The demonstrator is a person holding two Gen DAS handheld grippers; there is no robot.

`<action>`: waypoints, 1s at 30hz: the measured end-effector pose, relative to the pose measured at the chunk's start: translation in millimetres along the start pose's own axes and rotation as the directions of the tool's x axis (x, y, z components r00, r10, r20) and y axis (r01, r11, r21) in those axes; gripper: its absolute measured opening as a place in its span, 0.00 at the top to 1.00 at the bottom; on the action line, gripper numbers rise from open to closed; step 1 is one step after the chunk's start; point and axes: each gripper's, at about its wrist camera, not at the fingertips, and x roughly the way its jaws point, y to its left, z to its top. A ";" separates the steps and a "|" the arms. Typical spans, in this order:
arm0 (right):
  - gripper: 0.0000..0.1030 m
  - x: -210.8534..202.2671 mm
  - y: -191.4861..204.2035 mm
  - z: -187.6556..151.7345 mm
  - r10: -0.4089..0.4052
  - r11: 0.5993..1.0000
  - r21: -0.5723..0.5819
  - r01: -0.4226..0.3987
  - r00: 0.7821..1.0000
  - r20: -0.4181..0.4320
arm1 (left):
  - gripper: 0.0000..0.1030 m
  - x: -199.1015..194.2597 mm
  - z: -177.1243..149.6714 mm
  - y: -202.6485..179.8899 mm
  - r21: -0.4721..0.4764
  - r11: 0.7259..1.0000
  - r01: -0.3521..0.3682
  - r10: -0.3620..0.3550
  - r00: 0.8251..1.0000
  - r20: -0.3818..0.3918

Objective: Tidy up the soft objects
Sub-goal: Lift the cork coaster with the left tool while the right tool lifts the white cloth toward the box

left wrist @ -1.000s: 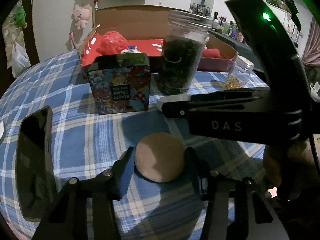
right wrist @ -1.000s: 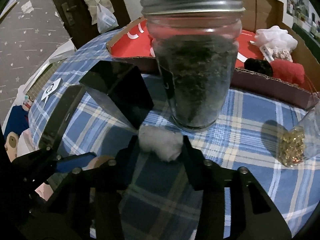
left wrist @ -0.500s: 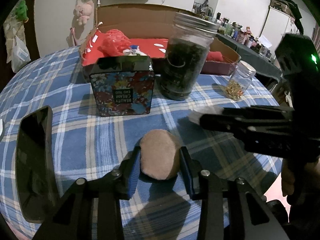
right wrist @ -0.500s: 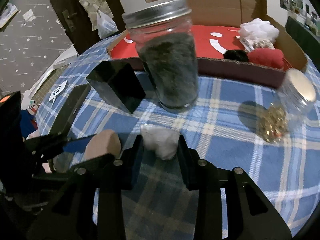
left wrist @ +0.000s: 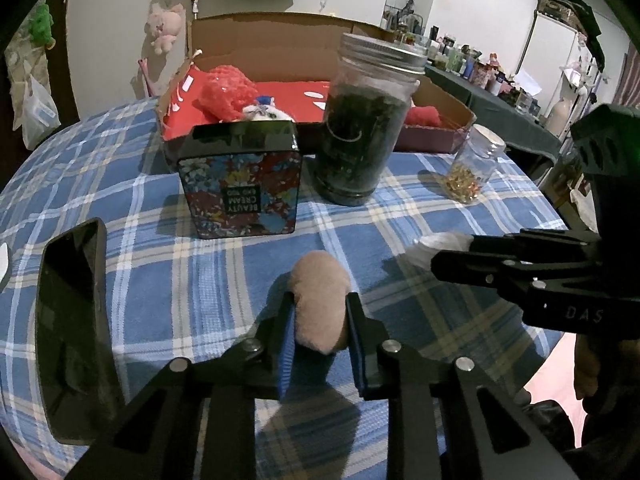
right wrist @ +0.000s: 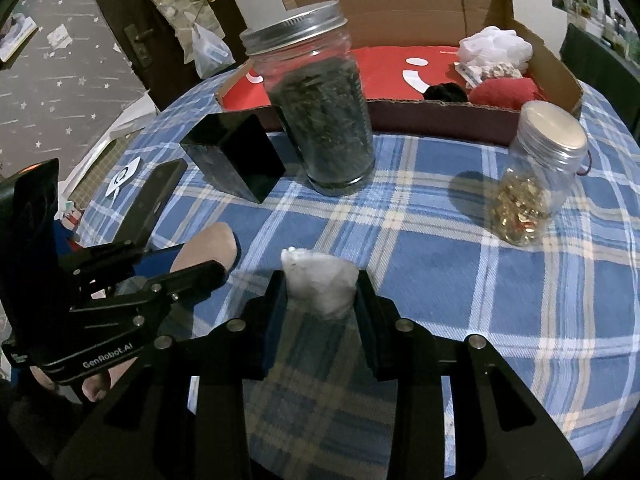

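The tan puff [left wrist: 320,304], a soft rounded pad, sits squeezed between the two blue-lined pads of the left hand-held gripper [left wrist: 320,328], whose jaws have just been closing on it so that its sides are pinched narrow; it is low over the blue plaid cloth of the counter [left wrist: 200,280], and whether it still touches the cloth cannot be told. In the right wrist view the same puff [right wrist: 208,246] shows at the left, beyond the left tool's black fingers. The right hand-held gripper [right wrist: 320,292] is clamped on a white cotton wad [right wrist: 320,286], which bulges out above the two pads and is held over the cloth; from the left view that wad [left wrist: 440,242] shows as a pale tip at the end of the right tool's arm. Behind both stands a tall glass jar with a metal screw lid [right wrist: 320,112], filled with dark dried leaves, and just beside it on the left a floral tin [left wrist: 240,192] with a black top. A small jar of gold bits [right wrist: 536,176] stands well apart to the right. At the far edge lies an open cardboard box with a red lining [right wrist: 400,64], which holds a white fluffy ball [right wrist: 496,46], a red soft piece [right wrist: 504,90] and a black one [right wrist: 444,92]. A dark phone [left wrist: 72,320] lies flat at the left.
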 end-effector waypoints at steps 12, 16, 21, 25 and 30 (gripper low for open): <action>0.69 -11.8 -4.8 -5.7 -0.002 1.000 0.013 0.002 1.000 0.010 | 0.76 -6.6 3.9 9.6 -0.023 1.000 -0.004 0.004 1.000 0.015; 0.69 -15.6 -11.3 -6.7 -0.006 1.000 0.030 0.005 1.000 0.015 | 0.76 -9.1 5.9 14.2 -0.032 0.999 -0.015 0.016 1.000 0.021; 0.69 -17.8 -20.9 -7.9 -0.013 0.999 0.053 0.013 1.000 0.016 | 0.76 -9.1 8.1 20.2 -0.042 0.999 -0.034 0.035 0.999 0.021; 0.69 -20.9 -27.8 -9.5 -0.031 0.998 0.063 0.030 0.999 0.017 | 0.76 -12.0 10.4 30.4 -0.059 0.997 -0.057 0.059 0.998 0.028; 0.69 -28.3 -41.3 -10.4 -0.060 0.994 0.088 0.058 0.998 0.025 | 0.76 -13.7 12.6 45.9 -0.088 0.992 -0.090 0.092 0.995 0.029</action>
